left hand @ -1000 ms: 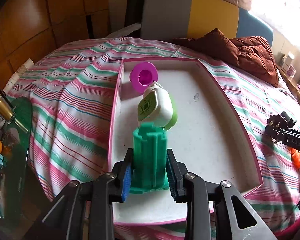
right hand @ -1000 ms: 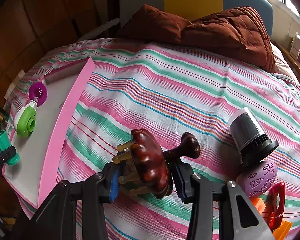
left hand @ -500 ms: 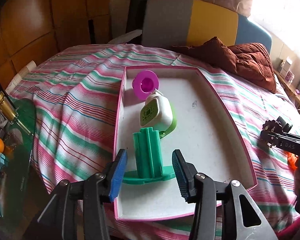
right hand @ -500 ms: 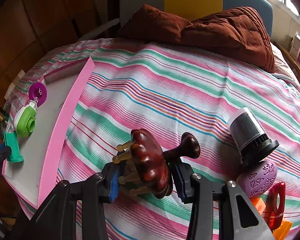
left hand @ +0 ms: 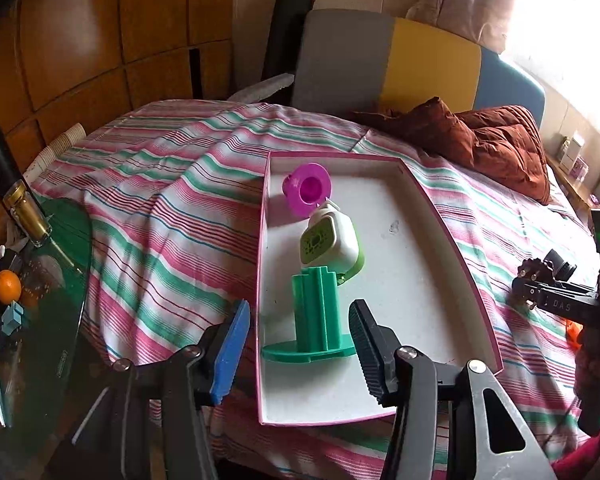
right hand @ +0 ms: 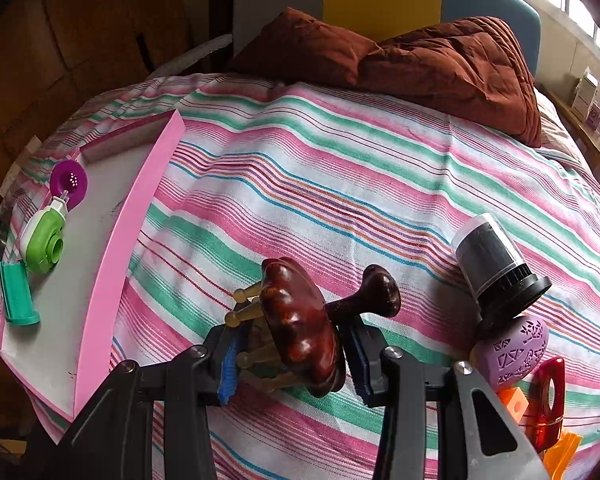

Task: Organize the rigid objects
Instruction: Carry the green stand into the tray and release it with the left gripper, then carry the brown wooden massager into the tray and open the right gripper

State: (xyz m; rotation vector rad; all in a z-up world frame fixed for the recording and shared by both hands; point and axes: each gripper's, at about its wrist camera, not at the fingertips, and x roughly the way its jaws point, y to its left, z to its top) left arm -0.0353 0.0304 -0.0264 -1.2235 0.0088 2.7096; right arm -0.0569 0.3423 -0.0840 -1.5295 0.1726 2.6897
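A pink-rimmed white tray (left hand: 440, 216) lies on the striped bed. In it stand a green ribbed holder (left hand: 316, 316), a white-and-green gadget (left hand: 332, 240) and a magenta funnel (left hand: 310, 189). My left gripper (left hand: 296, 348) is open, jaws apart on either side of the green holder, a little short of it. My right gripper (right hand: 292, 356) is shut on a dark wooden massager (right hand: 300, 324) with pegs, held above the bedspread. The tray (right hand: 140, 208) with the green holder (right hand: 16, 296) shows at the left of the right wrist view.
A black-and-white cylinder (right hand: 496, 264), a purple egg-shaped piece (right hand: 516, 352), a red piece (right hand: 548, 396) and orange pieces lie on the bed at right. A brown quilt (right hand: 440, 60) lies at the headboard. A glass side table (left hand: 28, 280) with clutter stands left of the bed.
My left gripper opened, let go of the green holder in the tray and drew back. The right gripper has kept still with the massager.
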